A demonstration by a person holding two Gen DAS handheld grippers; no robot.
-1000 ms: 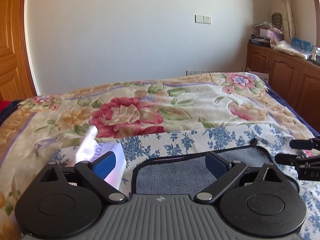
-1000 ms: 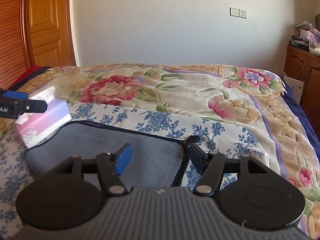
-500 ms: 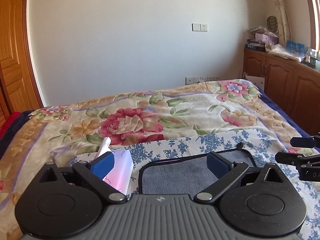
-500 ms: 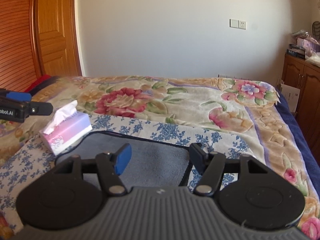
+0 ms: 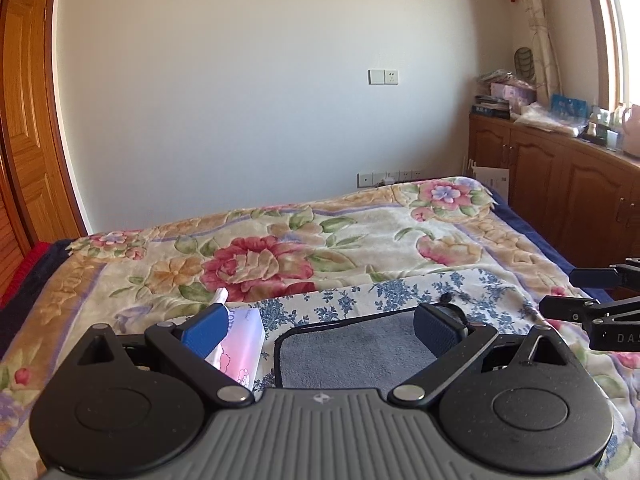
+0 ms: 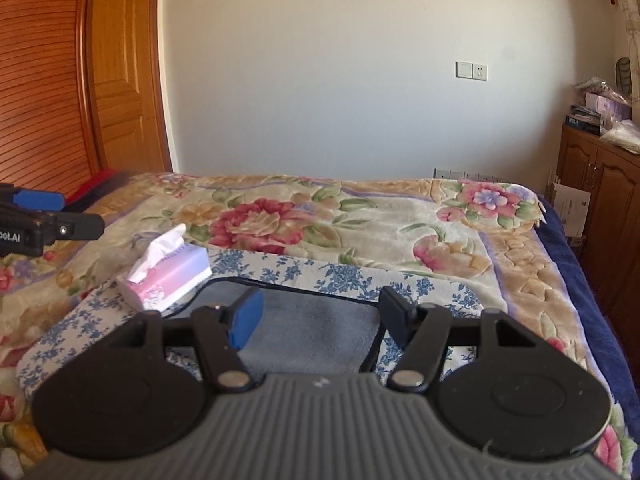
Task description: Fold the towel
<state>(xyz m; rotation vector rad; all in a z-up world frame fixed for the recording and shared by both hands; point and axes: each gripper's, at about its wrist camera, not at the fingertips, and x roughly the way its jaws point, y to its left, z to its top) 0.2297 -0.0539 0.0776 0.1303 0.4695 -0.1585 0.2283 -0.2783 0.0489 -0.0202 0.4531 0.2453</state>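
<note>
Item: grey terry towel with dark piped edging [image 5: 360, 348], lying flat on a blue-and-white floral cotton cloth [image 5: 384, 292] spread over a plush flower-patterned bed blanket [image 5: 280, 240]. Only its far part shows past the tools; whether it is already folded cannot be told. The flat lay on a smooth cloth probably serves to give a clean folding surface, with edges that can be reached from above.

Tools: left gripper [image 5: 320, 326], black linkage with blue pads, jaws spread wide and empty, held above the towel's left part. Right gripper [image 6: 320, 314], same build, likewise spread and holding nothing, held over the towel's right part. Each shows at the edge of the other's view, so the pair stand side by side, which suits taking the towel at two points at once.

Adjunct: pink-and-white soft tissue pack with a white sheet standing out [image 6: 168, 276], on the floral cloth just beside the towel's left far corner, apparently apart from it.

Status, by estimate: no grasp made; fold not begun, or between folds.
</note>
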